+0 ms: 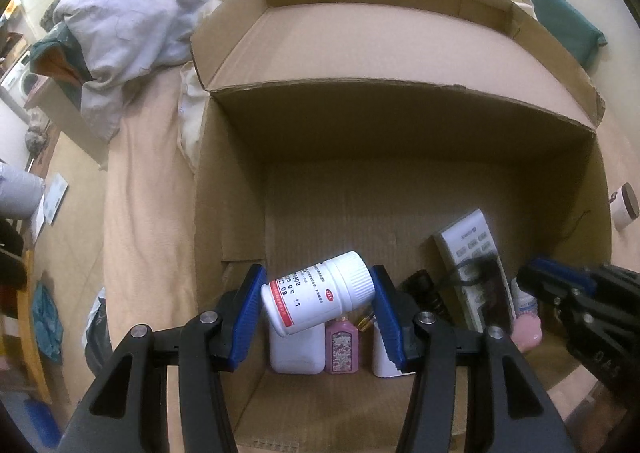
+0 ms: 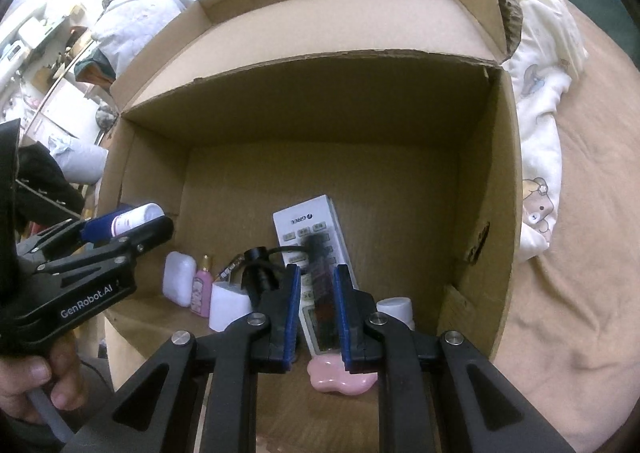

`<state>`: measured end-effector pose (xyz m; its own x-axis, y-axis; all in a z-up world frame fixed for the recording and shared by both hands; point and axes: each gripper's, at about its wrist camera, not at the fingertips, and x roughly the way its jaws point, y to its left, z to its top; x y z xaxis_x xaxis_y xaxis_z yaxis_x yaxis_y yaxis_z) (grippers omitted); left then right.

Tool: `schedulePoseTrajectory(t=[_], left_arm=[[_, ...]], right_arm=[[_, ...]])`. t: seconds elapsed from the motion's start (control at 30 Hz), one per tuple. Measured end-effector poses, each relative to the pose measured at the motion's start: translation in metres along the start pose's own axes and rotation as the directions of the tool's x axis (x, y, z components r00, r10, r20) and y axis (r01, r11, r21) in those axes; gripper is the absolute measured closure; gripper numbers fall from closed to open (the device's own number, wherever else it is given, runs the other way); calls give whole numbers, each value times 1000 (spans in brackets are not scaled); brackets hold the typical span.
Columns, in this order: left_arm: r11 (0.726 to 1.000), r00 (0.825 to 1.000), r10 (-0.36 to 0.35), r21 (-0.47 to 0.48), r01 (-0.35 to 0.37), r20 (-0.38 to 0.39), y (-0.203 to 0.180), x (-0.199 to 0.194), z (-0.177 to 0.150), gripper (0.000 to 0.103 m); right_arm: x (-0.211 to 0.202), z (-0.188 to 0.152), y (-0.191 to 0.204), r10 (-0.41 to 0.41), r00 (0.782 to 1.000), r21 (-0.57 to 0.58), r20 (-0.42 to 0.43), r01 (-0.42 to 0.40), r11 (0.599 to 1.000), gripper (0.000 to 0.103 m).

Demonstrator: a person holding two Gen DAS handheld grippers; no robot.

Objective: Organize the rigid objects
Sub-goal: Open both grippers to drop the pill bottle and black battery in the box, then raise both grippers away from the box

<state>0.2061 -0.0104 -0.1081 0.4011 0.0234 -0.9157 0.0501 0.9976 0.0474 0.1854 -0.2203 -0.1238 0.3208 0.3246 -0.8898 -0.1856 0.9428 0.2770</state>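
The left gripper (image 1: 318, 303) holds a white pill bottle (image 1: 316, 295) in its jaws above the cardboard box (image 1: 400, 125), its long axis crosswise, cap pointing right. The right gripper (image 2: 317, 295) jaws pinch a dark slim object (image 2: 320, 273) over the "GREE" remote (image 2: 310, 231).

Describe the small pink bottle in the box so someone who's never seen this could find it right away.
Look inside the big open cardboard box on the bed, along its near wall. The pink bottle stands upright between a white rounded case and a white cube charger. It alone is pink and patterned, with a gold cap.
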Motion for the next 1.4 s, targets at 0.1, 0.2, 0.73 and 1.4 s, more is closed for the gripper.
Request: schedulePoseTrajectory(t=[0.1,0.2,0.73,1.4], left_arm=[[1000,1000,10,14,-10,1,-2,0,-1,54],[1000,1000,15,22,-15,5,-4,-2,-2,54],[999,999,-52,-3,52,9,-10,-16,-2,42],[997,985,-77,19,75,155,-4,-74,-17,28]], right_arm=[[-3,0,1,12,1000,1,11,-12,1000,85],[-10,2,1,36,999,10,35,-37,999,85],[-41,6,-8,55,990,79,131,-66,995,17],[-70,-11,2,-11,989,46,151,4,999,0]])
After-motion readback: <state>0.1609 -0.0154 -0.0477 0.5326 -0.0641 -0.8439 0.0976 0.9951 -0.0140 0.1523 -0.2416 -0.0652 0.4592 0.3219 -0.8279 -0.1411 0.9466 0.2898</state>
